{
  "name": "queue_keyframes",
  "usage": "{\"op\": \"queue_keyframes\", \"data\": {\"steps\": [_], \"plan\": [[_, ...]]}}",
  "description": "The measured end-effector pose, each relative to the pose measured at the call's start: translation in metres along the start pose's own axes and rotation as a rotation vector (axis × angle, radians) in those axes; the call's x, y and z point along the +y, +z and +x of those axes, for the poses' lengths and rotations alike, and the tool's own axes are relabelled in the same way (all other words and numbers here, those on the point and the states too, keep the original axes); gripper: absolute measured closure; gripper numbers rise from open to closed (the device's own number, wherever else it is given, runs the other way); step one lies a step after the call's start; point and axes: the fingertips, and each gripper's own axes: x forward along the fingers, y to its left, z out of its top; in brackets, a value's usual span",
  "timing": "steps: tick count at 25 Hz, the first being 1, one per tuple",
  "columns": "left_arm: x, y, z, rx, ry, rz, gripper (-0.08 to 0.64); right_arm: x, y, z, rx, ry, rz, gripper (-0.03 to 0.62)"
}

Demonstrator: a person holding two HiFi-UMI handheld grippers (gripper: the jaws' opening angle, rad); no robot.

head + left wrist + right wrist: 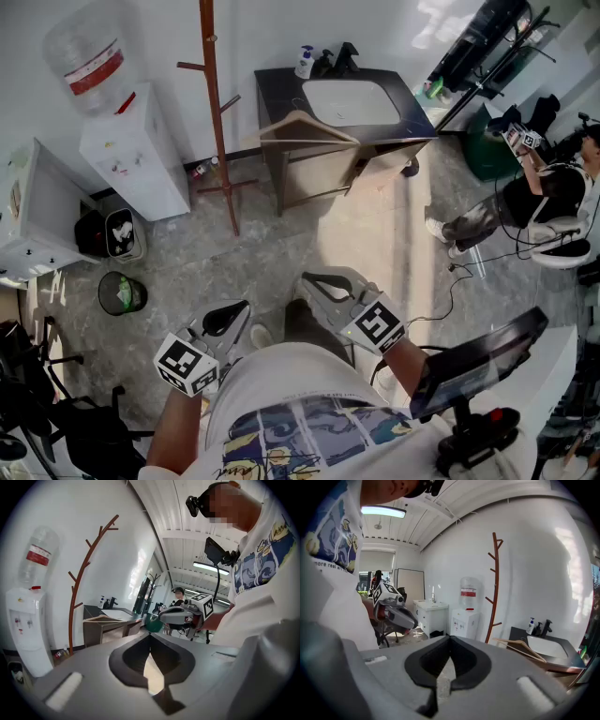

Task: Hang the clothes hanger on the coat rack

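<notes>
The left tongs are sitting closed, tips together with nothing between them, tucked low against the person's waist. The right tongs are likewise shut and empty, tilting slightly down toward the floor ahead. Both seem to be waiting near the body because the reach has not yet begun, and each is well apart from the task's things. Across a stretch of open floor, the wooden clothes hanger is lying flat on the left front part of a dark bench that is carrying a white sink. The hanger's long axis is running left to right along the bench's front edge, with its peak pointing back toward the wall; its hook is too small to make out. Lying flat like this, it probably needs gripping near the peak and lifting upright. Just left of the bench, the tall brown coat rack is standing upright with bare, upward-slanting pegs. A water dispenser is standing further left by the wall.
</notes>
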Motion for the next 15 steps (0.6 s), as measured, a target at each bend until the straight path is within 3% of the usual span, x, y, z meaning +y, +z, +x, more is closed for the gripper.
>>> {"op": "queue_keyframes", "data": {"steps": [9, 15], "plan": [[0.016, -0.002, 0.013, 0.014, -0.010, -0.017, 0.557, -0.010, -0.003, 0.007, 0.014, 0.007, 0.014, 0.594], [0.041, 0.010, 0.051, 0.021, -0.023, -0.020, 0.557, -0.046, -0.002, 0.014, 0.006, 0.004, 0.017, 0.592]]}}
